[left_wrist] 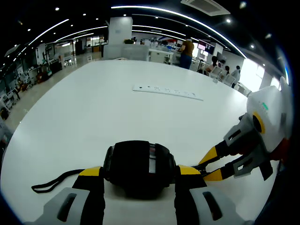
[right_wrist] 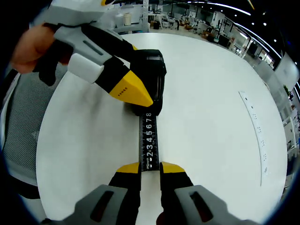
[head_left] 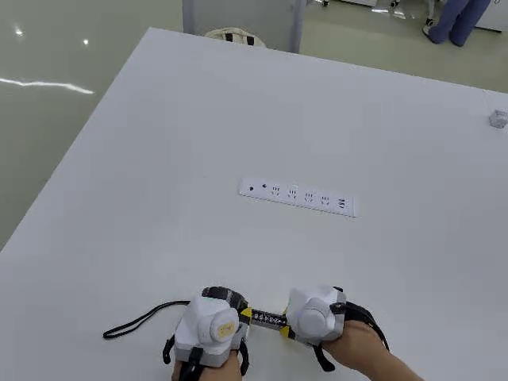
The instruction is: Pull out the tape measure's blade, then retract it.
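Now, black tape measure [left_wrist: 139,161] in left claw [left_wrist: 140,171], flat blade [right_wrist: 149,136] in right claw [right_wrist: 150,168]

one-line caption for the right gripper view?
Right tool pinches the blade tip, a short length drawn from the black tape measure clamped by the left tool.

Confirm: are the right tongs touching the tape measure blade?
Touching. Right gripper view: right tongs pinch the blade near its end.
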A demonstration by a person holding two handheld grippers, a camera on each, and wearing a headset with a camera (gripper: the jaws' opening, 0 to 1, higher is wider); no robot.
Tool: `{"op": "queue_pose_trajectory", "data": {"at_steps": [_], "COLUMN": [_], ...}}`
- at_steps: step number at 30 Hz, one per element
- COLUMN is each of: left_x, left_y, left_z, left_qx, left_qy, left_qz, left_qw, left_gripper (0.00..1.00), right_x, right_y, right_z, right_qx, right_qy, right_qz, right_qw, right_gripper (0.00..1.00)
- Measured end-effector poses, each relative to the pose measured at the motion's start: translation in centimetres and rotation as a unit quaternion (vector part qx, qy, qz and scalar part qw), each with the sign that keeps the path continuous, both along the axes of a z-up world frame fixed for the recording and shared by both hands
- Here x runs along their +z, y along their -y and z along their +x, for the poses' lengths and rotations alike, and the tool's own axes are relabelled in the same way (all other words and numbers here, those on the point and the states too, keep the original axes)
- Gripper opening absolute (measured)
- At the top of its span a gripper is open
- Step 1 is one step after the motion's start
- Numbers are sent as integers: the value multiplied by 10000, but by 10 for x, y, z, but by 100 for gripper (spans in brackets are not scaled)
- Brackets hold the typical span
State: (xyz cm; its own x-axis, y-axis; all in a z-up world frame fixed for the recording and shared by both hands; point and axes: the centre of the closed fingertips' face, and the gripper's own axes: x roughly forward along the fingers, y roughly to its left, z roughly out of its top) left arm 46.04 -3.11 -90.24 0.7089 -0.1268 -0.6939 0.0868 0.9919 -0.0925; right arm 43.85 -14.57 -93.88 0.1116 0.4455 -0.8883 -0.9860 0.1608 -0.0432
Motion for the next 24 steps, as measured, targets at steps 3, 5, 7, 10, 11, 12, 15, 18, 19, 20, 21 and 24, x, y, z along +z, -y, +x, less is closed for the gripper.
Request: {"op": "queue_pose_trajectory", "data": {"at_steps": [3,5,7,10,11,12,15,18,19,20,21,24], "left_x": [0,0,0,0,0,0,0,0,1,1,1,1], "left_y": [0,0,0,0,0,0,0,0,0,0,0,0], "left_z": [0,0,0,0,0,0,-1,-1,-1,-1,-1,-1], "left_qx": [-1,-5,-3,-2,-3,-3,-6,-3,-4,-3,-5,-9], "left_qy": [-4,-7,-12,-21,-22,-20,-20,-22,-21,-21,-20,-19], "left_qz": [-1,-1,-3,-5,-2,-3,-4,-4,-4,-6,-9,-11], "left_qw": [10000,10000,10000,10000,10000,10000,10000,10000,10000,10000,10000,10000], "left_gripper": [56,56,56,56,56,56,56,56,56,56,56,56], "right_x": [0,0,1,0,0,1,0,-1,-1,0,0,1], "right_y": [-2,-3,-5,-6,-7,-8,-10,-12,-13,-13,-14,-16], "right_z": [0,1,1,1,1,1,1,2,2,2,2,2], "right_qx": [9,9,10,12,15,15,23,27,35,38,42,52], "right_qy": [-2,-3,-7,-18,-21,-25,-22,-21,-19,-20,-19,-24], "right_qz": [-2,-1,-2,-1,0,-1,3,12,13,13,14,15], "right_qw": [10000,10000,10000,10000,10000,10000,10000,10000,10000,10000,10000,10000], "right_gripper": [15,15,15,15,15,15,15,15,15,15,15,15]}}
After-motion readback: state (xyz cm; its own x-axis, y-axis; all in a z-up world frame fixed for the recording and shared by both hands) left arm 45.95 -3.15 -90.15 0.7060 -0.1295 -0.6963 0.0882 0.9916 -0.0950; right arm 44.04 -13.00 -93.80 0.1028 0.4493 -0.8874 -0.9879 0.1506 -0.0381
